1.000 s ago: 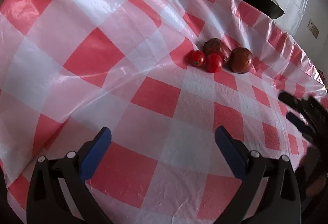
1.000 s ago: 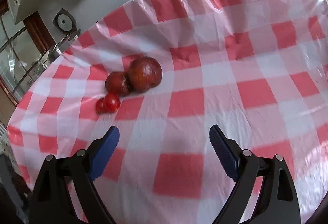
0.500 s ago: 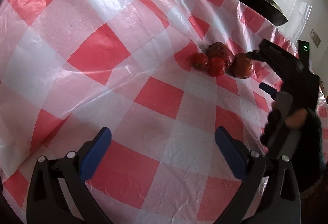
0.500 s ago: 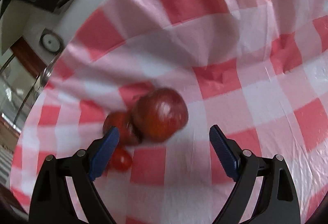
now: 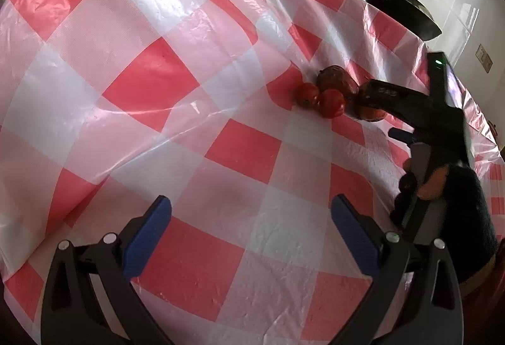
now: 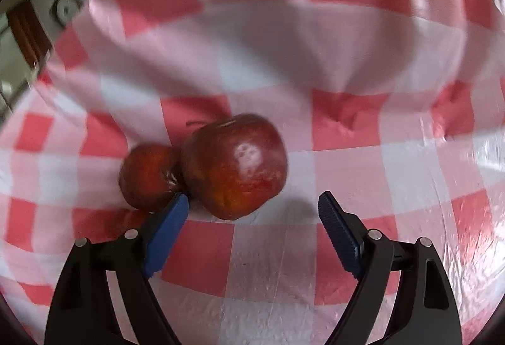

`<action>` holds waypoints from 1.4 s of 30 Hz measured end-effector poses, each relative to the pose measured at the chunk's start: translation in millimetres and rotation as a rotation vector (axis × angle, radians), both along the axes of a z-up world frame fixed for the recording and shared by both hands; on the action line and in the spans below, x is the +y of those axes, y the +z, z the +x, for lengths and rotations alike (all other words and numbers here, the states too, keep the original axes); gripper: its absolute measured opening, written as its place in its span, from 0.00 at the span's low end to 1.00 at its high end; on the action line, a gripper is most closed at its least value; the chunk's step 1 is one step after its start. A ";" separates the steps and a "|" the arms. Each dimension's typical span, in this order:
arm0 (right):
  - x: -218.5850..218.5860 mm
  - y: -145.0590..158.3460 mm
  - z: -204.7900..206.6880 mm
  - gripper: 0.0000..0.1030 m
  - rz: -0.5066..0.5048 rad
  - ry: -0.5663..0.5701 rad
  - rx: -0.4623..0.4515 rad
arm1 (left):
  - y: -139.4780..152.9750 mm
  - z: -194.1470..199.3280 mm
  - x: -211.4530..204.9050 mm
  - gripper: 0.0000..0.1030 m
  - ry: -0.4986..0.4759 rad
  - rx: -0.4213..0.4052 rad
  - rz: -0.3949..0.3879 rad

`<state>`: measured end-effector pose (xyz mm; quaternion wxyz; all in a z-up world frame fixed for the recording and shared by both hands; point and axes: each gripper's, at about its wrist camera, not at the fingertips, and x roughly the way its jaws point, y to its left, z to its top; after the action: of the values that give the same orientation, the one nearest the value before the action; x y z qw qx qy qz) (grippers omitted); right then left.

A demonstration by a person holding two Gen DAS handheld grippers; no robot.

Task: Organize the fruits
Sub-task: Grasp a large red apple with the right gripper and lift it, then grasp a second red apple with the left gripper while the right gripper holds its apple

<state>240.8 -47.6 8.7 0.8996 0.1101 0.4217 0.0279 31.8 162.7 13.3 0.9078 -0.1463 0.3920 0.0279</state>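
Note:
On the red-and-white checked tablecloth (image 5: 240,149) lie two small tomatoes (image 5: 307,94) and two dark red apples in a tight cluster. The further apple (image 5: 336,81) sits behind the tomatoes. The nearer one (image 5: 371,113) is partly hidden by my right gripper (image 5: 380,114). In the right wrist view the big apple (image 6: 235,165) fills the middle, touching a smaller apple (image 6: 148,176). My right gripper (image 6: 252,200) straddles the big apple's near side, jaws closing, with the pads (image 6: 334,225) clear of the fruit. My left gripper (image 5: 252,212) stays open and empty, well short of the fruit.
A black frying pan (image 5: 404,14) stands on the white counter beyond the table's far edge. A hand in a dark glove (image 5: 442,187) holds the right gripper at the right of the left wrist view. The plastic cloth is creased to the left.
My right gripper has swept in from the right to the fruit cluster, so the big apple now sits between its fingertips. Its jaws have narrowed slightly. The left gripper has stayed put.

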 end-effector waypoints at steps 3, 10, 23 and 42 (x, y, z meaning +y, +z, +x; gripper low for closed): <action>7.6 2.3 12.5 0.80 -0.076 0.013 -0.013 | 0.3 -0.1 0.2 0.98 0.000 0.001 0.000; -0.8 3.8 1.8 0.62 -0.034 0.104 -0.012 | -0.9 -0.5 2.7 0.98 0.014 -0.001 -0.013; -104.6 -2.1 -151.7 0.62 0.197 -0.043 -0.069 | -1.0 0.1 0.2 0.98 0.013 0.008 -0.006; -132.0 3.5 -173.0 0.62 0.256 -0.091 -0.184 | 23.4 112.1 -72.1 0.98 -0.142 0.085 0.146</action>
<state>67.9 -179.5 12.2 0.9134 0.2396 0.3253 0.0504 143.9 90.6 36.7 0.8984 -0.0505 0.4362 -0.0022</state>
